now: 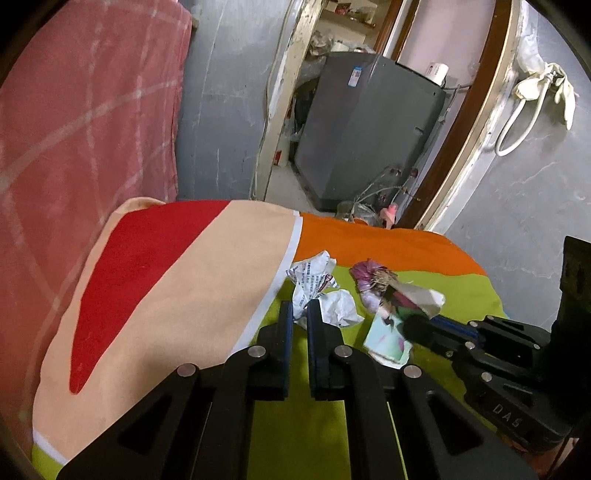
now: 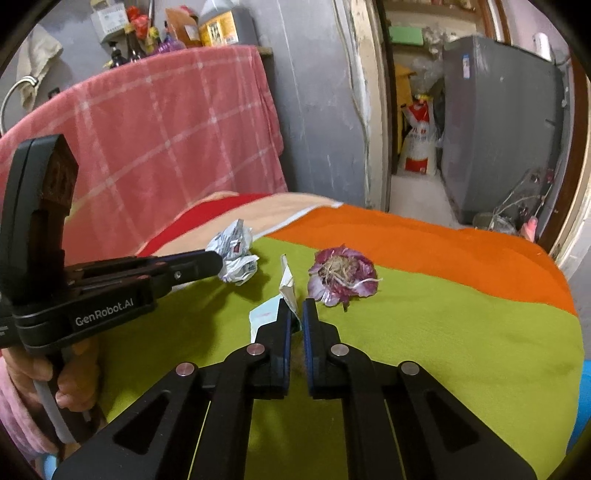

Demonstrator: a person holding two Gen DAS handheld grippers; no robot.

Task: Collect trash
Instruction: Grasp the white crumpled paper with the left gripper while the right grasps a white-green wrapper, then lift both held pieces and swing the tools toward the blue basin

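"GenRobot.AI" is read on the left gripper [image 2: 218, 264] body in the right view; "DAS" is read on the right gripper [image 1: 410, 326] body in the left view. Left jaws are clamped on the crumpled paper [image 1: 321, 291]. Right jaws are pinched on the wrapper [image 2: 286, 295], which lies on the green cloth [image 2: 443, 332]. The onion scrap [image 2: 341, 277] is left beside it, untouched. Shelf bottles [image 2: 147, 33] are seen only in the right view; a cord [image 1: 517, 122] on the wall only in the left.

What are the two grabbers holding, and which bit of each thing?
The left gripper pinches the crumpled white paper at its near edge. The right gripper pinches the flat paper wrapper at one side. The purple onion scrap lies untouched.
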